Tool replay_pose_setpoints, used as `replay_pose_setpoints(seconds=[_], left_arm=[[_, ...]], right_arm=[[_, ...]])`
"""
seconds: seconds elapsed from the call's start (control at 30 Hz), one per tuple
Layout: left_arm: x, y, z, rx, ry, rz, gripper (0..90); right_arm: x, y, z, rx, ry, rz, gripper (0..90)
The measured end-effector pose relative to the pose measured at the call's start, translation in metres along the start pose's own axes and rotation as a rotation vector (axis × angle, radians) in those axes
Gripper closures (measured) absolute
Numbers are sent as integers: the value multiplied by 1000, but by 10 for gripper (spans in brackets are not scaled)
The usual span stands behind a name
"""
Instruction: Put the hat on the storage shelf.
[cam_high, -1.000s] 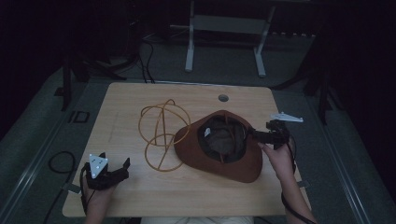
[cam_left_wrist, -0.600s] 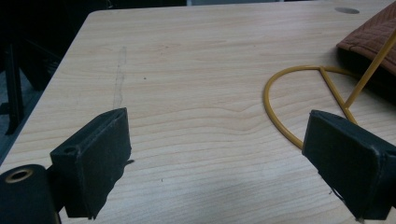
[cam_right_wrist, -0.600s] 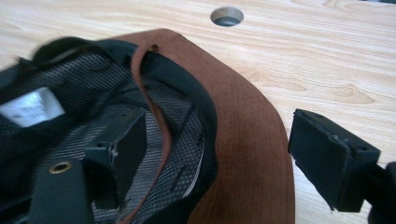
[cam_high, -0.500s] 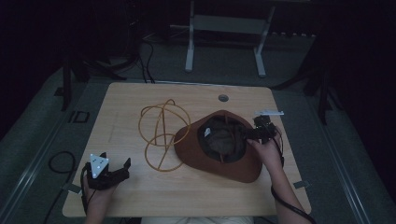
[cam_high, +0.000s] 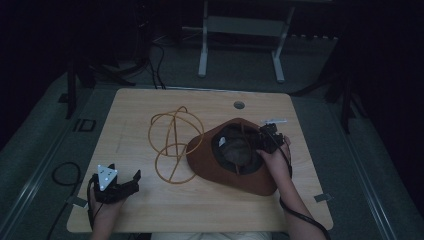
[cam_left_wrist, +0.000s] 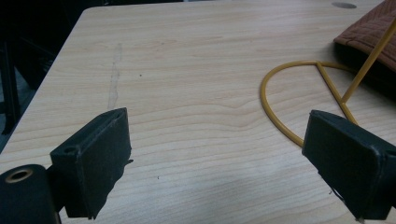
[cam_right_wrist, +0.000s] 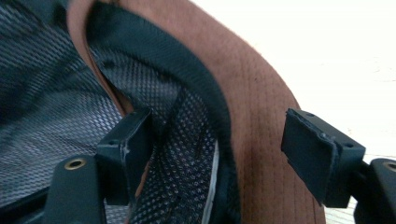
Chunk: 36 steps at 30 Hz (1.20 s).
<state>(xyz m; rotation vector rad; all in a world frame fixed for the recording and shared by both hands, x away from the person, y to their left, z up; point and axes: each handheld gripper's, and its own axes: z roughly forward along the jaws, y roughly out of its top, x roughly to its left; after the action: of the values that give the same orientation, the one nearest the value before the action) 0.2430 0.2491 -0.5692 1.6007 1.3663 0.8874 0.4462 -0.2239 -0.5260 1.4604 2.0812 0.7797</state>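
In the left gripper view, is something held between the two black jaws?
No, the left gripper has its jaws wide apart over bare wooden table, and the yellow wire stand lies beyond them.

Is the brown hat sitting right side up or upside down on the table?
Upside down. The brown hat lies crown down on the table, its dark mesh lining facing up and the brim spread around the opening.

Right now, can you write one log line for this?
right gripper: open, closing around hat rim | left gripper: open, idle over table | wire stand: beside hat
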Motion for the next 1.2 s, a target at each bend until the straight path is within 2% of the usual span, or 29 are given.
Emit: replay_pose_setpoints(seconds=[0.1, 0.13, 0.17, 0.23, 0.33, 0.43, 0.5, 0.57, 0.63, 0.7, 0.93, 1.1, 1.2], left_arm=[[0, 0, 0, -1, 2, 1, 87], [0, 0, -1, -7, 3, -4, 87], [0, 1, -1, -9, 6, -4, 87], [0, 1, -2, -12, 8, -6, 88], [-1, 1, -1, -9, 7, -1, 98], [-1, 0, -2, -8, 9, 2, 99], [0, 1, -3, -12, 9, -2, 99], [0, 0, -3, -11, 10, -4, 99], [0, 0, -2, -9, 8, -4, 100], [-1, 0, -2, -8, 11, -3, 100], [0, 0, -1, -8, 9, -4, 101], [0, 0, -1, -8, 15, -3, 101], [0, 0, -2, -4, 20, -2, 101]], right_arm=[[2, -2, 5, 13, -16, -9, 260], [4, -4, 9, 32, -15, -14, 358], [4, -6, 12, 49, -3, -18, 374], [9, -7, 15, 63, -39, -74, 396], [15, -7, 18, 81, -91, -109, 434], [21, -9, 21, 92, -149, -148, 538], [20, -10, 19, 82, -169, -140, 643], [17, -11, 18, 70, -149, -133, 692], [13, -11, 14, 52, -148, -124, 790], [11, -11, 12, 41, -139, -109, 816], [-2, -9, -6, -43, -85, -16, 833], [-7, -7, -20, -86, -85, 4, 836], [-11, -5, -31, -122, -68, 44, 835]])
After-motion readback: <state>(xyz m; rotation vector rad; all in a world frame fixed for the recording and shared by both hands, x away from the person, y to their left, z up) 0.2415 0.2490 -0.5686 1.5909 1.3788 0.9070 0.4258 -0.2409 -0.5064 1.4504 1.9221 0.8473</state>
